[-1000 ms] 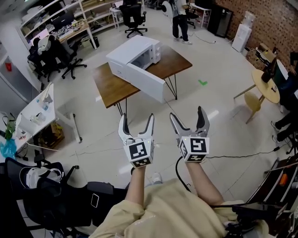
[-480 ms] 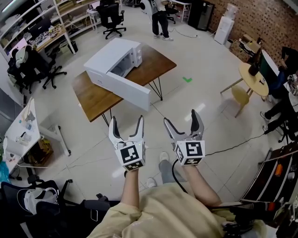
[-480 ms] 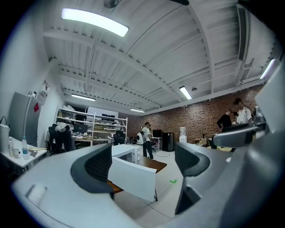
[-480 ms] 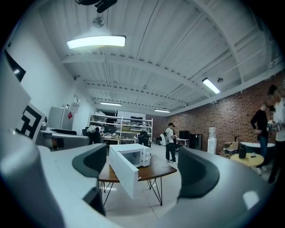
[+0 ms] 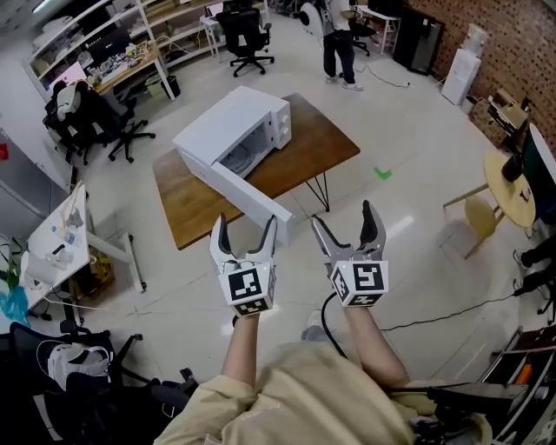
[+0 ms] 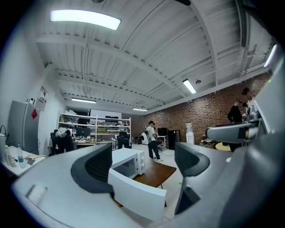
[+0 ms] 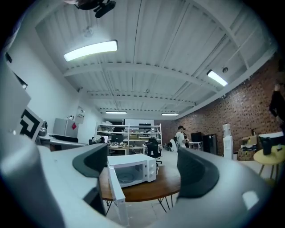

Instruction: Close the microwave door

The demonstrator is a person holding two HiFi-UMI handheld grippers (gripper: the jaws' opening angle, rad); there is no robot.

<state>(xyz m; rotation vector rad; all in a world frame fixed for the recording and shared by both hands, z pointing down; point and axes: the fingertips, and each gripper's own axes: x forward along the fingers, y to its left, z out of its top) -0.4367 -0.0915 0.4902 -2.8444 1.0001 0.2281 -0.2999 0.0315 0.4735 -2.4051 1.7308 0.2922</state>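
On table (image 5: 317, 143), microwave door (image 5: 239, 191) open; left tongs (image 5: 244, 228) wide, right tongs (image 5: 345, 222) narrowing, both empty.

We list this as an open-plan lab office. Landmark: wooden table (image 5: 300, 169) on a pale tiled floor (image 5: 408, 252). Beyond it are stocked shelving (image 5: 113, 26) and black office chairs (image 5: 248, 35). To its right is a brick wall (image 5: 512, 43) with a water dispenser (image 5: 456, 69). To its left is a cluttered white desk (image 5: 65, 235).

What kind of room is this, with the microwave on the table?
Probably an office or workshop. There are shelves full of equipment, rolling office chairs, and a microwave on a wooden table in the open floor.
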